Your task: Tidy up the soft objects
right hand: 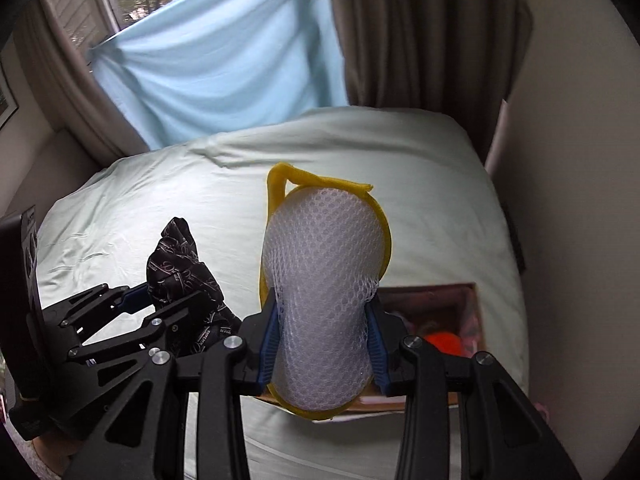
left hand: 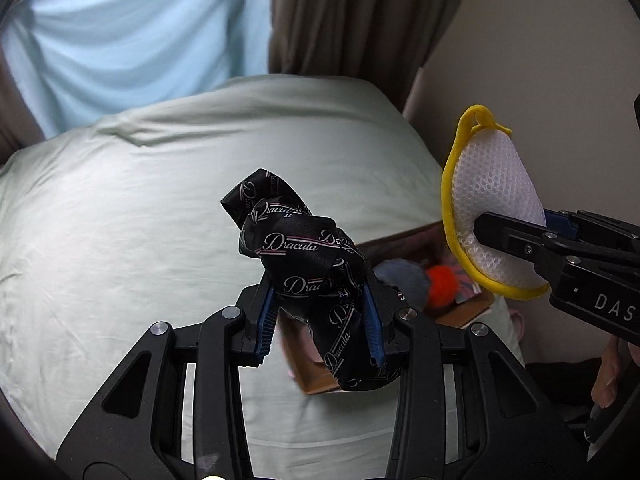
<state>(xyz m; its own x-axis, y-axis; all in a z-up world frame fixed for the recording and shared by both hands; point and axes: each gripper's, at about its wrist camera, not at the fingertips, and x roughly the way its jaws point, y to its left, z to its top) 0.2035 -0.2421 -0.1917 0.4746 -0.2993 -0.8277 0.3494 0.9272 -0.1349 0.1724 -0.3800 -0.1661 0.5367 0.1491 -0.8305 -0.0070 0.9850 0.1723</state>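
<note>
Over bed [left hand: 120,220]:
text: "Dracula" on black cloth [left hand: 312,264]
left gripper [left hand: 322,320]: clamped on cloth
right gripper [right hand: 326,344]: squeezing mesh sponge [right hand: 324,280]

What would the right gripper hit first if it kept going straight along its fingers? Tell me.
Probably the pale green bedsheet. The right gripper, shut on the white mesh sponge, points down over the bed, and nothing else shows beyond the sponge. The cardboard box lies lower right, off that line. Depth is uncertain.

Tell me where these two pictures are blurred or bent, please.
Left wrist view: black scarf sharp, cardboard box below it smeared. Right wrist view: mesh sponge sharp, box blurred, blue cloth soft. Both: fisheye curves the bed, corners dark.
</note>
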